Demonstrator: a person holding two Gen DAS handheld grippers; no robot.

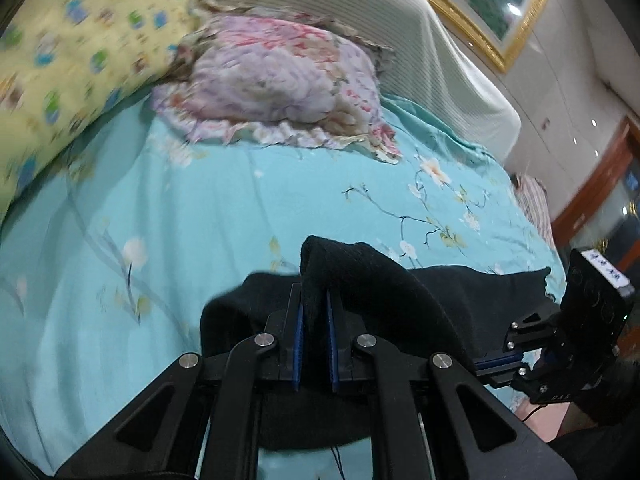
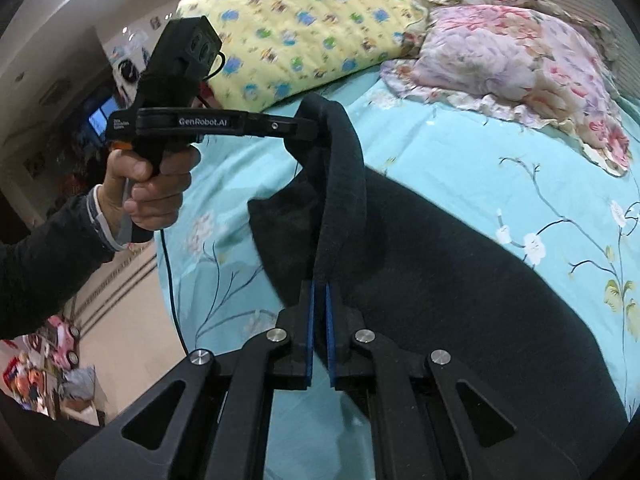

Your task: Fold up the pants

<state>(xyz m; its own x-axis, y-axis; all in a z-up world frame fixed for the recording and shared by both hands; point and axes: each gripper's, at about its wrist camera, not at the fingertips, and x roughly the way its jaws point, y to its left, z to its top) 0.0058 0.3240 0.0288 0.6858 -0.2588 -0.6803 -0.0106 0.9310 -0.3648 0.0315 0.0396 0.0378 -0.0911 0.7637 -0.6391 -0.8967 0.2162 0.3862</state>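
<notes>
Black pants [image 2: 460, 264] lie across a turquoise floral bedsheet [image 2: 460, 160]. My left gripper [image 1: 314, 300] is shut on an edge of the pants [image 1: 360, 276] and lifts it above the bed. It also shows in the right wrist view [image 2: 308, 130], held in a hand at the left, with the raised edge pinched. My right gripper [image 2: 320, 292] is shut on the same raised edge, nearer me. It shows at the lower right of the left wrist view [image 1: 496, 364], its tips hidden by the cloth.
A yellow patterned pillow [image 2: 304, 28] and a pink floral pillow [image 2: 508, 60] lie at the head of the bed. A striped headboard cover [image 1: 380, 28] stands behind them. The bed's edge and floor [image 2: 120, 296] are at the left, with toys.
</notes>
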